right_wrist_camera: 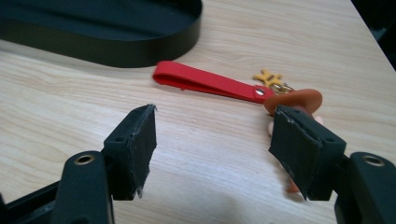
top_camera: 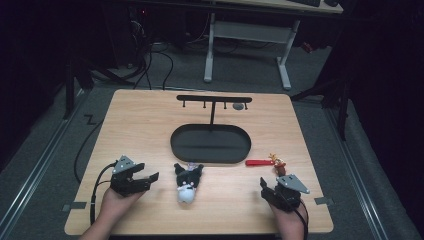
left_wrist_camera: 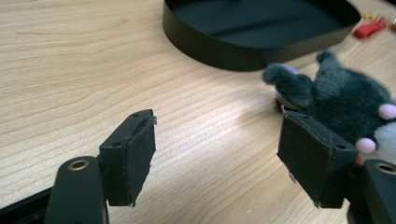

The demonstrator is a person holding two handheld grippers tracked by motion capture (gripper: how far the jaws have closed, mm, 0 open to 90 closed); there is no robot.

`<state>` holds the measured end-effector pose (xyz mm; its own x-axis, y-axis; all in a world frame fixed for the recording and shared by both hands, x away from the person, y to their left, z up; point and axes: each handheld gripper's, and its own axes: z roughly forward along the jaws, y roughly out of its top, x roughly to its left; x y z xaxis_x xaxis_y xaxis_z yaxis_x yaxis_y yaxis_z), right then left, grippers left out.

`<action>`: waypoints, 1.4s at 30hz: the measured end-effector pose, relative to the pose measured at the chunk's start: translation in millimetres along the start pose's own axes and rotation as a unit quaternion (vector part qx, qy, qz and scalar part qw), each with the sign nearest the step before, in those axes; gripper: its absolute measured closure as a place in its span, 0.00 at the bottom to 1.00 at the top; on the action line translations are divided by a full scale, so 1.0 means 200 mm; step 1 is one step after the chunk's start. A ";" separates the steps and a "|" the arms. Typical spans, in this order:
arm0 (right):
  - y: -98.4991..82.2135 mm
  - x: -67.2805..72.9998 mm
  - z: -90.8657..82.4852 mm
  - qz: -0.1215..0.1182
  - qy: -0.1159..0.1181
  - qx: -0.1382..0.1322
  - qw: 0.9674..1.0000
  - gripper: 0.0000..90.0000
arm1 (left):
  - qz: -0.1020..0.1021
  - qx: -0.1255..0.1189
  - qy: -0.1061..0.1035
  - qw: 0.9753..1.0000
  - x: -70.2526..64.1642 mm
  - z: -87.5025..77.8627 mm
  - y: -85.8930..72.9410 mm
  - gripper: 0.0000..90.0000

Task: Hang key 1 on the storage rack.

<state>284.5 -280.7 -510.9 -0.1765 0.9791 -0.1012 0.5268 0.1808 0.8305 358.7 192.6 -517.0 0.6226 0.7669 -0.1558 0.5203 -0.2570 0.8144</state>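
black tray [top_camera: 210, 145], red strap [right_wrist_camera: 205, 83] (orange charm [right_wrist_camera: 269, 76])

Wooden table [top_camera: 150, 125] carries black oval tray [top_camera: 210, 143] with hook stand, plush toy [top_camera: 187, 182], red-strap keychain [top_camera: 264, 162].

The table [top_camera: 150, 125] was lit evenly from above in the high view; the surroundings were left dark. A pale glare patch was seen on the wood in the left gripper view. The plush [left_wrist_camera: 336, 98] and the strap [right_wrist_camera: 210, 83] were rendered slightly soft, with grain throughout.
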 end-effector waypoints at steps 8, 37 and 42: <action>-0.02 0.02 0.03 -0.021 0.020 0.002 1.000 0.33 | 0.012 0.004 0.006 1.000 0.00 0.03 0.01 0.31; -0.01 0.05 0.06 -0.024 0.092 0.050 0.994 0.35 | 0.032 0.018 0.014 0.999 -0.01 0.04 0.00 0.31; 0.00 0.07 0.06 -0.027 0.094 0.057 0.994 0.35 | 0.029 0.001 0.002 1.000 -0.01 0.02 0.01 0.31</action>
<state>292.2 -265.7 -518.5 -0.3533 0.9350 -0.0307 0.6016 0.2522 0.7579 360.3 188.7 -516.7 0.6494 0.7529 -0.1068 0.4850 -0.3019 0.8207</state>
